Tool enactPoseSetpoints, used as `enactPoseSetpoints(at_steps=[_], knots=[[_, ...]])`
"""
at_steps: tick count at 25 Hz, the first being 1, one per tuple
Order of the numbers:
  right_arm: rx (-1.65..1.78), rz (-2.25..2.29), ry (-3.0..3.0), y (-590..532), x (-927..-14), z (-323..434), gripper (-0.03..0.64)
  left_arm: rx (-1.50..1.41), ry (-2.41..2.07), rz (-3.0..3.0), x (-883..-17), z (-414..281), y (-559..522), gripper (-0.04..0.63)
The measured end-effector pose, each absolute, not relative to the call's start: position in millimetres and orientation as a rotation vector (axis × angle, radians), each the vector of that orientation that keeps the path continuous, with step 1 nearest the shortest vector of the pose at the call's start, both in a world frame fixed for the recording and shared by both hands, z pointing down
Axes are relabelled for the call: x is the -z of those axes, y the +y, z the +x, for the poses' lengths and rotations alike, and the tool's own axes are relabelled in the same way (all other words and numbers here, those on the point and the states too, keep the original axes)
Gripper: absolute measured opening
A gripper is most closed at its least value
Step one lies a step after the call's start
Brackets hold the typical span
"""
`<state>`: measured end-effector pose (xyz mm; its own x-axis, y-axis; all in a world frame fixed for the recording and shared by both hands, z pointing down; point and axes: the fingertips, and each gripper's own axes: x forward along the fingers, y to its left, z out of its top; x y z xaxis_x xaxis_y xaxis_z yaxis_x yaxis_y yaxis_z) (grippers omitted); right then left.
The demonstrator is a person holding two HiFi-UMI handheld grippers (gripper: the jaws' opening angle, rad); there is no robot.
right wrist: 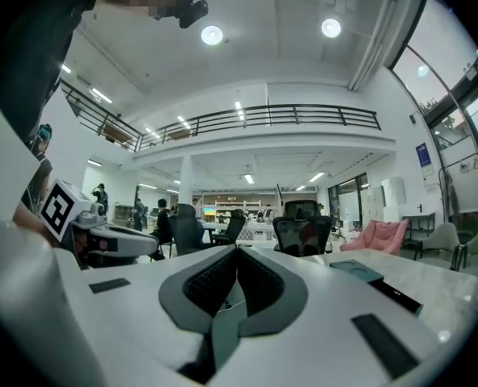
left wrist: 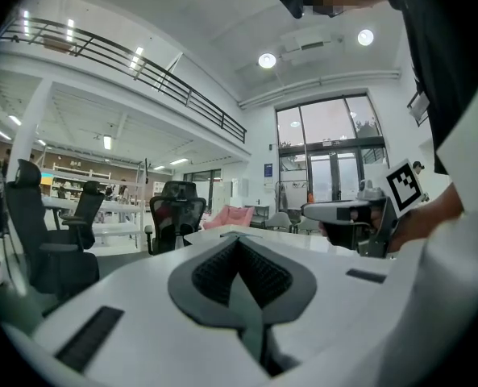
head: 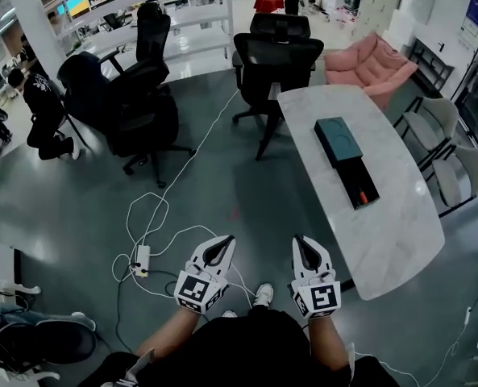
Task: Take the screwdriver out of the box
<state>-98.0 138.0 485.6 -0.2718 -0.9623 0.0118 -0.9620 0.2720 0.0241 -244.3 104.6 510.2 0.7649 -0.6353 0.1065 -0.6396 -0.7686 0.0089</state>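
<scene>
Well, we hold 2 tools low at bottom centre of the head view, over the floor: left tool [head: 222, 246] & right tool [head: 302, 245], both w/ jaws pressed together, nothing between. The box [head: 338, 139] lies centre right on the worktop [head: 388, 244]. Its slid-out tray [head: 358, 185] holds sth dark w/ a red spot, too small to tell.

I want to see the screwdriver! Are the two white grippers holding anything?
Nothing is held. The white left gripper and white right gripper have empty jaws shut together, away from the dark rectangular box on the white marble table.
</scene>
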Motion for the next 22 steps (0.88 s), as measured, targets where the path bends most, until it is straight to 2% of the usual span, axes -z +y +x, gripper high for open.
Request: enactPoseSetpoints(at_steps=[10, 22], knots=[[-0.037, 1.786, -2.522, 91.8, -500.5, -52.8, 0.025, -0.226, -1.043, 2.974, -501.0, -174.3, 66.2, 0.006], [-0.082, 1.757, -2.509, 54.7, -513.3, -35.8, 0.025, -0.262, -1.021, 2.956, -508.5, -150.5, 26.0, 0.006]])
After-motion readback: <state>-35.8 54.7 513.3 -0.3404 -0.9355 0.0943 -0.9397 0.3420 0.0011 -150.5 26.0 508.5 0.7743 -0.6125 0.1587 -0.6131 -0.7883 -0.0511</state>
